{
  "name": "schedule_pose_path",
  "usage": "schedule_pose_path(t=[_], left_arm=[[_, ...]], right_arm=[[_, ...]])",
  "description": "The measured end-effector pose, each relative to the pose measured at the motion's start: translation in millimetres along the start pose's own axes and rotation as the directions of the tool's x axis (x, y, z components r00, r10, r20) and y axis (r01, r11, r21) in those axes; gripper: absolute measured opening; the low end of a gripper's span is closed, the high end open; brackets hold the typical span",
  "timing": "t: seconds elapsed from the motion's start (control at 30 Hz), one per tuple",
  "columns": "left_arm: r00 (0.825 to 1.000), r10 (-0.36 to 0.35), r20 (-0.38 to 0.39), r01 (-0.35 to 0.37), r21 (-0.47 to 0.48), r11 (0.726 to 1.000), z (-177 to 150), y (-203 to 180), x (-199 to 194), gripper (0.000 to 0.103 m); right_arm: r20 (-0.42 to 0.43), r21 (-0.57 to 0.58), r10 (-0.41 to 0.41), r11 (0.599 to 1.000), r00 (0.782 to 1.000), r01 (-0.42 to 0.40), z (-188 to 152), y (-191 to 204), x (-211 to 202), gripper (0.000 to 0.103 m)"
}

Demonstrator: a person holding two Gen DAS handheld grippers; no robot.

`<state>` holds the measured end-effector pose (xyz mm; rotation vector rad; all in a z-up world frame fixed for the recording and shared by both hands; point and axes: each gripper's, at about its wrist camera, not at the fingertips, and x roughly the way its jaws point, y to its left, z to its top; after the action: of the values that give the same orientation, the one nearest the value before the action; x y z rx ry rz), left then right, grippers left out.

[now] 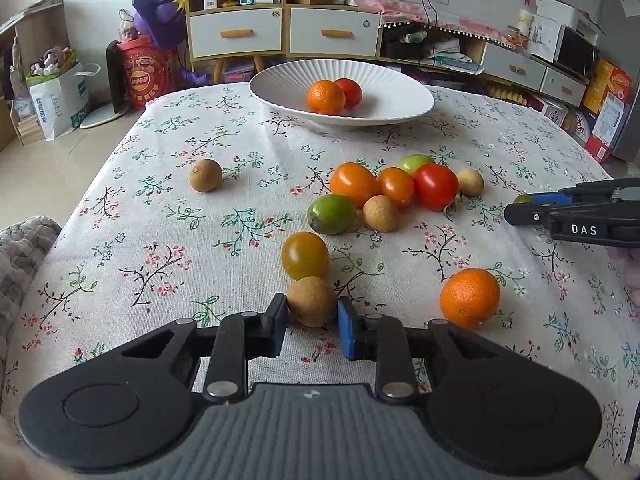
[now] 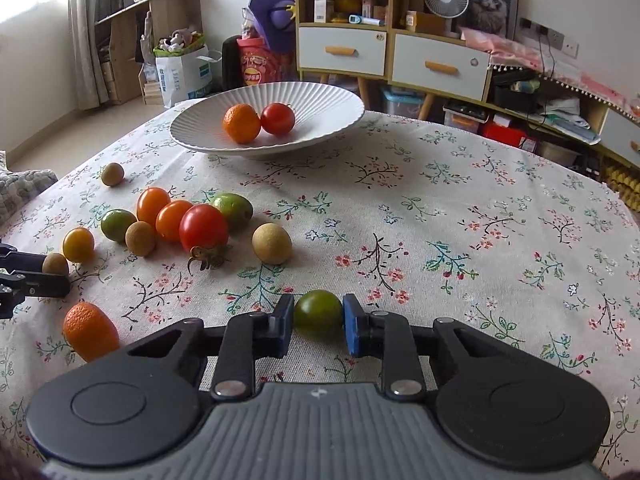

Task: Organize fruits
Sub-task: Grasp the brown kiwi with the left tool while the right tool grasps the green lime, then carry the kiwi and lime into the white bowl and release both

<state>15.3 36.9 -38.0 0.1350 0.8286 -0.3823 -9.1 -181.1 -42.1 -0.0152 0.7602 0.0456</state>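
Counter under floral cloth. White ribbed plate at far edge, holding one mandarin and one red tomato, touching. Loose cluster of tomatoes, green fruits and longans nearer than plate; lone longan off to its left. Second mandarin nearest, right of the plate. Left gripper: jaws clamped on brown longan, on the cloth. Right gripper: jaws clamped on green tomato, near side of plate.
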Motion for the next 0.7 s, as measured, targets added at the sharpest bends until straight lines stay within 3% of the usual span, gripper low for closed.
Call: schedule_pose_path(t=[0.7], left_arm=[[0.998, -0.051, -0.022, 0.051, -0.012, 0.999, 38, -6, -11, 0.026]], right_arm=[[-0.034, 0.029, 0.035, 0.999, 0.999, -0.034, 37, 29, -10, 0.023]])
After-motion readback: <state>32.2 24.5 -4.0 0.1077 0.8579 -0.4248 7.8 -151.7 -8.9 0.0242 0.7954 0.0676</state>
